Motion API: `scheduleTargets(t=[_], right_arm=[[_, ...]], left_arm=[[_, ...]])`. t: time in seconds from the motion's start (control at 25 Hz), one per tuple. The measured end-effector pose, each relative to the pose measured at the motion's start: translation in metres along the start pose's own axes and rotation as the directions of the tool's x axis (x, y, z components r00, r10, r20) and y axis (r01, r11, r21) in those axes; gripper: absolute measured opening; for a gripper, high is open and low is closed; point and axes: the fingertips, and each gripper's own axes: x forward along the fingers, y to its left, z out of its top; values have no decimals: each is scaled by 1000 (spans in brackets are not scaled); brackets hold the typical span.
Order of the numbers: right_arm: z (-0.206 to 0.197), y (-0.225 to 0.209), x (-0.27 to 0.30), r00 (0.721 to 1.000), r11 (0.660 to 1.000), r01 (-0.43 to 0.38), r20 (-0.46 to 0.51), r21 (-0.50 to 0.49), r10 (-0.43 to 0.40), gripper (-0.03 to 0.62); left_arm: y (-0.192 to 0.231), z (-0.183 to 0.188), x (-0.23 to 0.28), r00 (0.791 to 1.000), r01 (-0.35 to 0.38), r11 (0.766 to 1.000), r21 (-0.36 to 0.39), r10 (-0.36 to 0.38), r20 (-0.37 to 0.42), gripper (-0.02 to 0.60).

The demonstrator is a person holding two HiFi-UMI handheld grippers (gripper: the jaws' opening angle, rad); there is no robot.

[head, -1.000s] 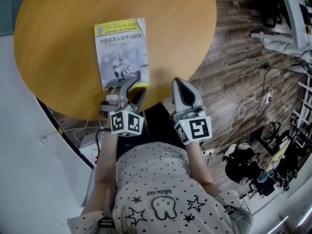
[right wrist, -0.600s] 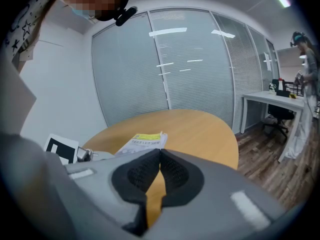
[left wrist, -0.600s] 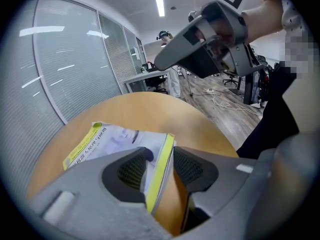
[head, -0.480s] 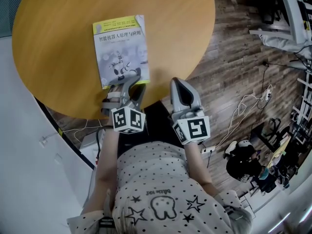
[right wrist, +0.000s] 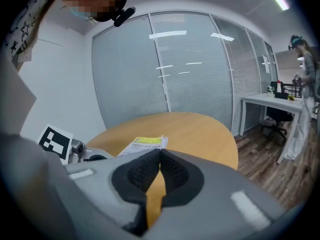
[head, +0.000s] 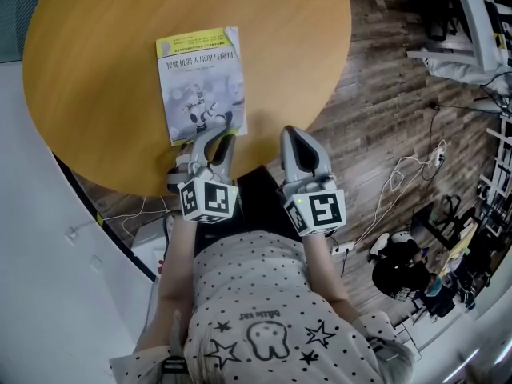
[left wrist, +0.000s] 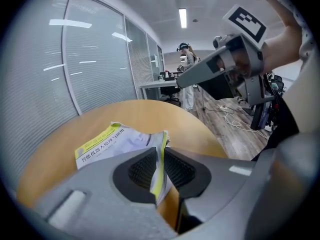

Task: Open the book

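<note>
I see my left gripper (head: pixel 218 133) closing its fingers on the cover corner of the book (head: pixel 200 82), which has a Chinese title, at the near edge of the table (head: pixel 104 22). My right gripper (head: pixel 298 138) has its fingers together and empty.

**Clearance list, clock directions taken from the book (head: pixel 200 82) in the head view**

1. Table (head: pixel 96 62): I log bare wood from 9 through 12 to 3 o'clock, with passage open on all those sides.
2. Book's 6 o'clock edge: occupied. My left gripper (head: pixel 218 137) sits here, its jaws closing with the cover's near right corner between them.
3. At 4 o'clock: right gripper (head: pixel 292 138) with jaws together, at the table's rim. I see only a narrow gap to the left one.
4. Floor (head: pixel 384 94) beyond 3 o'clock: open.
5. Cables (head: pixel 398 181) trail across the floor at 4 o'clock.
</note>
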Motion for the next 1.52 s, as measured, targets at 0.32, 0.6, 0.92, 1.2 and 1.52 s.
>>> scheduleTargets(t=[0.32, 0.6, 0.92, 1.2, 1.52], right_arm=[[8, -1, -1, 1000, 1000, 14, 11, -8, -14, 5], [14, -2, 3, 1000, 1000, 21, 11, -14, -21, 4], [20, 0, 3, 1000, 1000, 15, 22, -25, -14, 3], [25, 2, 5, 999, 999, 6, 35, -38, -5, 3], [34, 11, 2, 998, 998, -10, 59, -57, 14, 5]], left_arm=[[9, 2, -1, 1000, -7, 992, -129, 10, 24, 54], [19, 5, -6, 999, -16, 979, -205, 22, 26, 25], [25, 8, -12, 998, -43, 967, -253, 52, 29, 25], [50, 11, -27, 984, -99, 897, -432, 153, 92, 23], [80, 1, -57, 942, -206, 781, -590, 321, 96, 23]])
